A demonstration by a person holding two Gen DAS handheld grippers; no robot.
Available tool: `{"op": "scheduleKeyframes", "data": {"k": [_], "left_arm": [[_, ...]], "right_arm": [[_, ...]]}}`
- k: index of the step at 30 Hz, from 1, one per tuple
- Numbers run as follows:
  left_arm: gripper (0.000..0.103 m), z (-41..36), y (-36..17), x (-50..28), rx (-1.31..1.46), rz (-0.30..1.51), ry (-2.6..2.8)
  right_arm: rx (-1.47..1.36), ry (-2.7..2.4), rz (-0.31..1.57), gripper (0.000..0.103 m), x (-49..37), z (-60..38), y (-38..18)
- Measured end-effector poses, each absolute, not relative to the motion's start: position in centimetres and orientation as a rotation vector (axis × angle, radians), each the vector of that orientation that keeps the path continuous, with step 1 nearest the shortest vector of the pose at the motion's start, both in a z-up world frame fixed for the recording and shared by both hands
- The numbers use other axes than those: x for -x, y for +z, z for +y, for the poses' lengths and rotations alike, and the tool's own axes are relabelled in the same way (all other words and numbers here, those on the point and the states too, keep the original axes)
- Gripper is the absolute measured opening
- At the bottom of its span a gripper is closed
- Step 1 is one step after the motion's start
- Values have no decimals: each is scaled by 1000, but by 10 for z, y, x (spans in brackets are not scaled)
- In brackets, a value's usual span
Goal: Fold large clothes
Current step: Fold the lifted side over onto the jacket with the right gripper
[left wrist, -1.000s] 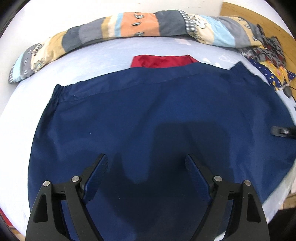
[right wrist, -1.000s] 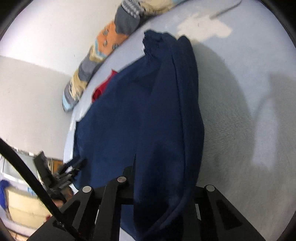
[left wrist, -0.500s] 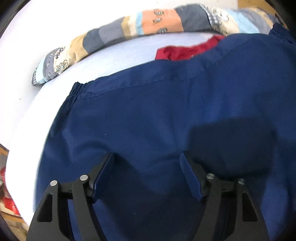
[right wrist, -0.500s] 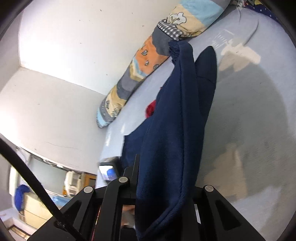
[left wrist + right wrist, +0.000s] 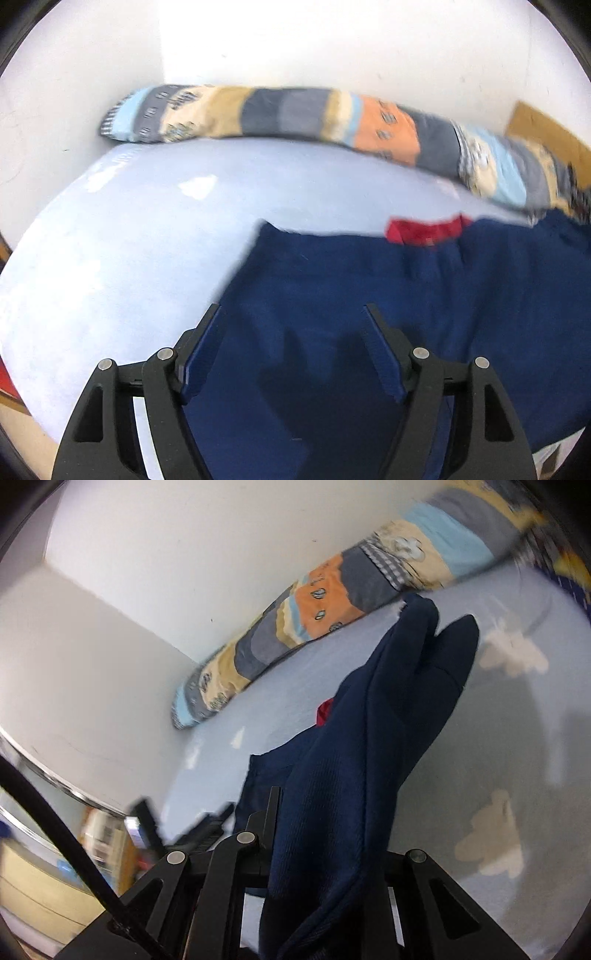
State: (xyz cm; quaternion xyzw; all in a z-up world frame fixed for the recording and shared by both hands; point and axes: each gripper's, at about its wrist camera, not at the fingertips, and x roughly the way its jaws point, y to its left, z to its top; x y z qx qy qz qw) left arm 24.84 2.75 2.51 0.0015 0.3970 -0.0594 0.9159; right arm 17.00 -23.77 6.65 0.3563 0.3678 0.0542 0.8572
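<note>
A large navy blue garment (image 5: 388, 295) lies spread on a pale blue bed (image 5: 147, 221), with a red patch (image 5: 424, 230) at its far edge. My left gripper (image 5: 293, 332) is open just above the garment near its left edge, with nothing between its fingers. My right gripper (image 5: 321, 849) is shut on a fold of the navy garment (image 5: 369, 738) and holds it lifted off the bed; the cloth hides the fingertips. The left gripper (image 5: 199, 830) shows blurred at the lower left of the right wrist view.
A long patchwork bolster pillow (image 5: 314, 114) lies along the white wall at the back of the bed; it also shows in the right wrist view (image 5: 332, 605). A wooden headboard (image 5: 546, 133) is at the far right. Furniture (image 5: 74, 867) stands beyond the bed's left edge.
My left gripper has swung left, so the garment's left edge and bare bed now show. My right gripper has lifted its fold of cloth higher and tilted up.
</note>
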Motion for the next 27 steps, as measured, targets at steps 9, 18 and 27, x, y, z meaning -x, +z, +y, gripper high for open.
{"op": "scheduleKeyframes", "data": {"k": [9, 18, 27], "left_arm": [[74, 111, 45, -242, 133, 787, -51], [74, 183, 47, -234, 237, 779, 37], [74, 200, 53, -235, 246, 760, 81]], "right_arm": [[-395, 50, 901, 15, -251, -78, 36], [-260, -18, 1066, 15, -318, 30, -66], [-299, -52, 1034, 20, -322, 45, -59]]}}
